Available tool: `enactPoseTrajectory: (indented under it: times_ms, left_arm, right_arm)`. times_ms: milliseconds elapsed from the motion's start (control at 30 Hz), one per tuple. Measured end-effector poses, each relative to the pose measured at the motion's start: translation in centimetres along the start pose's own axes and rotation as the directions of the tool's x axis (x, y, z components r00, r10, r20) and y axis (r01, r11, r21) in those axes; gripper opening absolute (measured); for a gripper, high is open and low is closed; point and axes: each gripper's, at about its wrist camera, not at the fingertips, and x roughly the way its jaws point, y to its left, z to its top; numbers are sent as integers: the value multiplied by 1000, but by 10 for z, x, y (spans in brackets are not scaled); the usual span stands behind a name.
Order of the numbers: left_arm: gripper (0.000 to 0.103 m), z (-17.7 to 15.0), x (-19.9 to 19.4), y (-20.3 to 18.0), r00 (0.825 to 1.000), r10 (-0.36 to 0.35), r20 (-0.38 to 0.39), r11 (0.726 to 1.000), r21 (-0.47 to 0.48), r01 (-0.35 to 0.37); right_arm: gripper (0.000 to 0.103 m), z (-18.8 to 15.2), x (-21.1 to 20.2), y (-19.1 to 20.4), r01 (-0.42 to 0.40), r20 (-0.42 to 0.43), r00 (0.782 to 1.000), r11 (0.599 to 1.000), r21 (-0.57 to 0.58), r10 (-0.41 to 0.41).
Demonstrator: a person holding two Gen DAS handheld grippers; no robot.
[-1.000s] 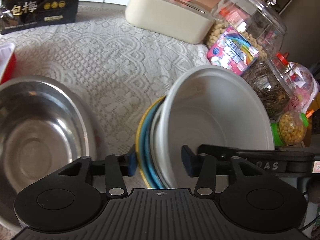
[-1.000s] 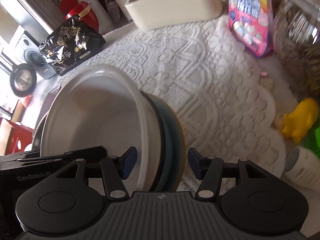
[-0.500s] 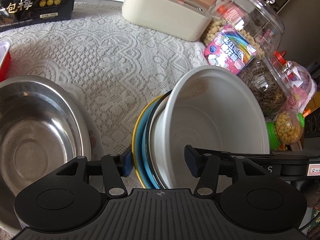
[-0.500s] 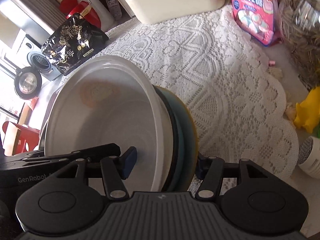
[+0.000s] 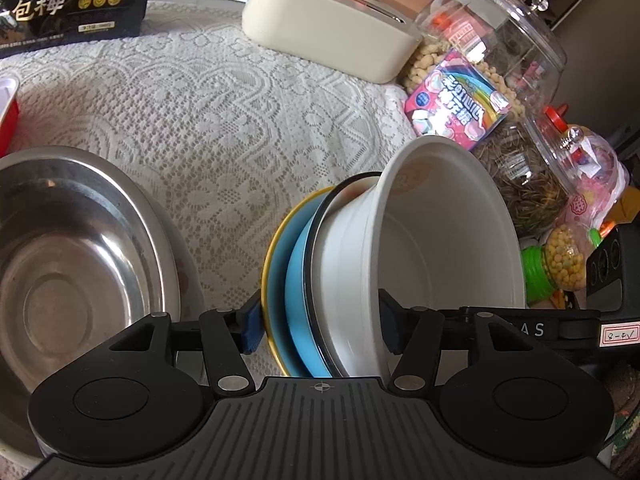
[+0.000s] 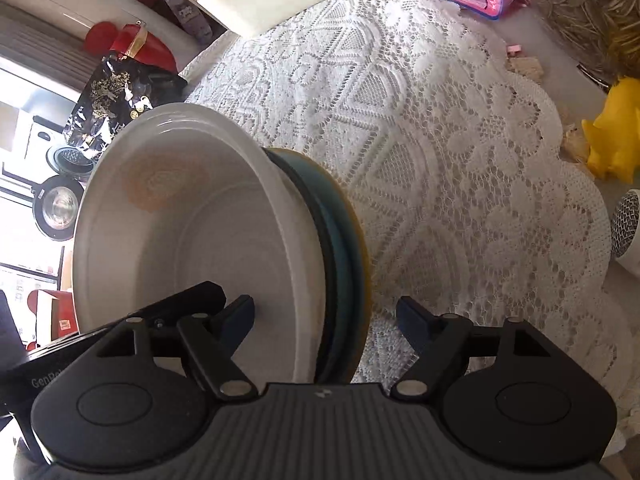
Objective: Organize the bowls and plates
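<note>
Bowls and plates (image 5: 360, 264) stay pinched by left gripper (image 5: 320, 322); right gripper (image 6: 326, 314) opening around them should clear gently.

A lace-covered table (image 5: 224, 120) bears a steel bowl (image 5: 76, 256) left of the left gripper (image 5: 320, 326), a cream box (image 5: 328, 36) far ahead

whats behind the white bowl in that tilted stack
Behind the white bowl sits a dark-rimmed dish, then a blue plate, then a yellow-rimmed plate. Only their edges show; the bowl covers their faces, so what lies on them cannot be seen.
</note>
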Motion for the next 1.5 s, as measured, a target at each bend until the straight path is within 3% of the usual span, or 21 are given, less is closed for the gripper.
enactPoseTrajectory:
  times_ms: [300,467,767,867,1500]
  left_arm:
    - [59,-1,0,-1,1000,8,1,1000,21,-8]
    - [58,-2,0,-1,1000,9,3,1000,21,-9]
    - [57,-2,0,0,1000,11,3,1000,18,-11]
    - [57,-1,0,1,1000,9,0,1000,10,-9]
    - [58,4,3,-6,998,46,-32,999,4,-46]
  right_arm:
    - [76,1,-2,8,20,10,1000,997,-70,-20]
    - [65,0,-4,18,46,44,998,992,-117,-41]
    - [63,-1,-5,26,81,67,995,983,-165,-71]
    - [57,-4,-8,29,90,80,994,977,-191,-76]
    - [55,1,-9,23,67,50,997,985,-162,-60]
